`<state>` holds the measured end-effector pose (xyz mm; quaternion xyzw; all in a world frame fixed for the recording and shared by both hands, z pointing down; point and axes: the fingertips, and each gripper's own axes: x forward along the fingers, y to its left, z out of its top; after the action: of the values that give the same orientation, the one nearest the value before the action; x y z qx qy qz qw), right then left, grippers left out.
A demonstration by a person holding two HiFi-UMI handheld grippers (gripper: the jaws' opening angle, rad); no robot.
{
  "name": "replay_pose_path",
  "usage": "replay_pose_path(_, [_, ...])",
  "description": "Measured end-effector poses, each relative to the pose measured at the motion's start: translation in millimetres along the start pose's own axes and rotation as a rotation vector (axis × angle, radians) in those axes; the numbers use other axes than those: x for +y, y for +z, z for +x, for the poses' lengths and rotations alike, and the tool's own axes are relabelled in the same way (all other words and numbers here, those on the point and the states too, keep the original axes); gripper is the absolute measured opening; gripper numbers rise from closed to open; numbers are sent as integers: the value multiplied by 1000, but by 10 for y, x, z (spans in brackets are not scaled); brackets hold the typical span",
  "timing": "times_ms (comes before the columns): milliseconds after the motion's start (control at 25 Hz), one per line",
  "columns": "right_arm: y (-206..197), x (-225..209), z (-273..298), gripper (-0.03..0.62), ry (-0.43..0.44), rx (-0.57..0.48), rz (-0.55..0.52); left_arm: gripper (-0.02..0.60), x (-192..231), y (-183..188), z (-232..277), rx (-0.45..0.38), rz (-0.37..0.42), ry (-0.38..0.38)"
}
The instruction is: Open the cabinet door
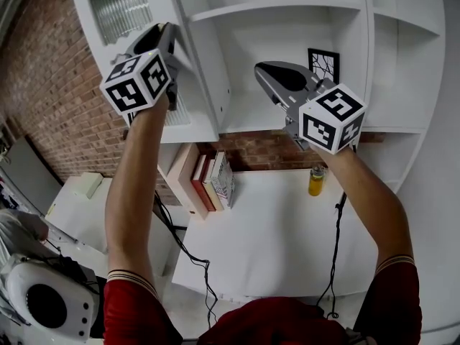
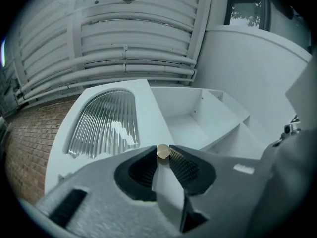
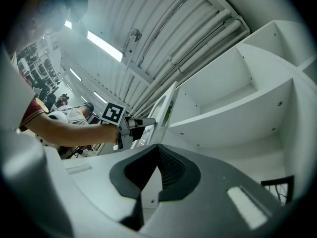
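Left tool (image 2: 163, 155) pinches the small brass knob (image 2: 163, 152) of the cabinet door (image 2: 104, 120), at the upper left of the shelf unit. Right tool (image 3: 154, 155) is slightly spread and empty, off to the right.

The door stands swung out from its compartment (image 2: 193, 128), which we see bare. We judge some swing remains.

Farther right, one shelf holds a framed picture (image 1: 323, 65). Below, on the worktop (image 1: 280, 243): books (image 1: 208, 182) and a yellow bottle (image 1: 316, 180).
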<state>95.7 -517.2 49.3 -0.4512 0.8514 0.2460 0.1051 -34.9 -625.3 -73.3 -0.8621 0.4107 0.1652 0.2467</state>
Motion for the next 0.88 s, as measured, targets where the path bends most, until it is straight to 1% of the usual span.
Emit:
replay_pose_path(240, [12,53,5,12,18,-10,23,78,-36,183,-240,-13,17,-31])
replay_pose_path(560, [134,376,74,12,55,-40,30,77,26,466,-715,-55,-41,-75])
replay_pose_path(760, [134,515,185,12,69,-37,44,78,144,600,-909,-68,-90,-105])
replay_pose_path(880, [167,660,206,12,84,-45,53,81,174,720,-1103,-79,-98,-111])
